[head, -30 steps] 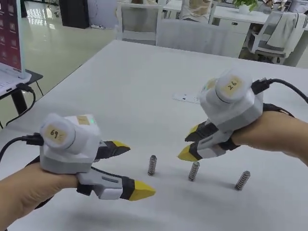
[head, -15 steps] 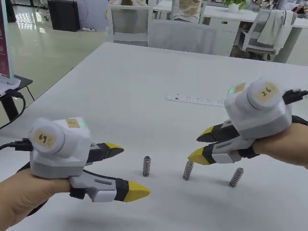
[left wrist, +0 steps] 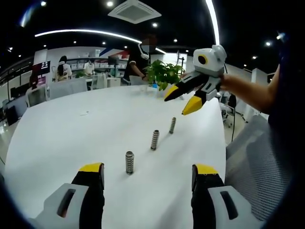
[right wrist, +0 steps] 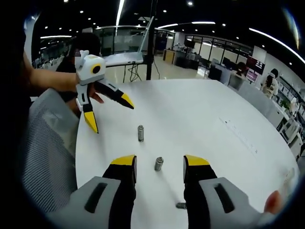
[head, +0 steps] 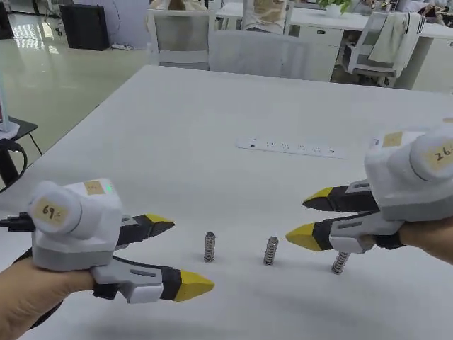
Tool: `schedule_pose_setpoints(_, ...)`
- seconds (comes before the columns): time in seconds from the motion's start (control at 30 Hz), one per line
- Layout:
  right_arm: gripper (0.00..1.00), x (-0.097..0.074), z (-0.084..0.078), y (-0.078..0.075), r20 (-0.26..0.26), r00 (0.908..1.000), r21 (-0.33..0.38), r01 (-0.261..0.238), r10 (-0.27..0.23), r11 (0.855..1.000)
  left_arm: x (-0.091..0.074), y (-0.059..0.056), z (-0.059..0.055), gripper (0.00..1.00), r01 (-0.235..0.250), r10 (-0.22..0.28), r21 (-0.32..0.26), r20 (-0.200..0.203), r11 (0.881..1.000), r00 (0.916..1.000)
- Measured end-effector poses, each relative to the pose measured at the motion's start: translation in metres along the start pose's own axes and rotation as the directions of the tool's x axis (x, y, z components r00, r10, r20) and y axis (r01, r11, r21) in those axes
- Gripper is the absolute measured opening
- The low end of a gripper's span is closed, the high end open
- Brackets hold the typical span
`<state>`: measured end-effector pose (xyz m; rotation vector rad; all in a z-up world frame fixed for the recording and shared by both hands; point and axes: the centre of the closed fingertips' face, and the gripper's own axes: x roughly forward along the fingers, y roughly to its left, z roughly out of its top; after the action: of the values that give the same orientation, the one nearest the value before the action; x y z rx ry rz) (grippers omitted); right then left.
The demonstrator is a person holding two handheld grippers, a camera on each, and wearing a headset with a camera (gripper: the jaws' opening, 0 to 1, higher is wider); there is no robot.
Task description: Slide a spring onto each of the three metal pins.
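Looking down on the white table (head: 177, 142), we find a left spring (head: 209, 246), a middle spring (head: 271, 251) and a right spring (head: 340, 262) in a row near the front edge. The first two stand upright and the right one leans. We cannot tell whether a pin sits inside any of them.

The left gripper (head: 187, 255) hovers just left of the row with its fingers (head: 190, 285) spread wide, holding nothing and touching nothing. In the left gripper view the left spring stands ahead of the gap, nearer the left jaw, and the other two line up beyond it.

The right gripper (head: 297, 218) comes in from the right, pointing left, above the table near the middle and right springs. Its fingers (head: 304, 235) are parted, less widely than the left pair, and they grip nothing. In the head view its lower tip hangs up and to the right of the middle spring, clear of it. In the right gripper view that spring shows in the gap between the two tips, while the right spring lies close below the right jaw and the left spring stands farther off.

A power strip (head: 291, 148) lies farther back on the table, well apart from all three.
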<state>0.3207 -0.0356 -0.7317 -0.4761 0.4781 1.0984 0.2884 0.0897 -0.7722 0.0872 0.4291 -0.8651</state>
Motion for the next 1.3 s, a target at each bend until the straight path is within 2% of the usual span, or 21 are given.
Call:
schedule_pose_setpoints(0.17,0.46,-0.009,-0.006,-0.003,0.018,0.9996,0.026,0.021,-0.022,0.999,0.0,-0.001,-0.001,0.72,0.005,-0.005,-0.001,0.001,1.0,1.0)
schedule_pose_setpoints(0.7,0.52,-0.039,-0.039,-0.02,0.059,0.9912,0.122,0.111,-0.119,0.986,-0.001,-0.002,-0.001,0.72,0.005,-0.004,-0.01,0.006,1.0,1.0)
schedule_pose_setpoints(0.83,0.53,-0.042,-0.049,-0.02,0.063,0.9902,0.139,0.115,-0.125,0.983,-0.001,-0.001,-0.004,0.72,0.003,-0.003,-0.014,0.001,1.0,1.0)
schedule_pose_setpoints(1.0,0.54,-0.045,-0.067,-0.021,0.042,0.9898,0.179,0.127,-0.136,0.976,-0.002,0.0,-0.003,0.72,-0.002,0.002,-0.017,0.003,1.0,1.0)
schedule_pose_setpoints(1.3,0.55,-0.048,-0.085,-0.019,0.037,0.9891,0.219,0.131,-0.143,0.967,-0.002,-0.001,-0.004,0.73,-0.004,0.004,-0.023,-0.001,1.0,1.0)
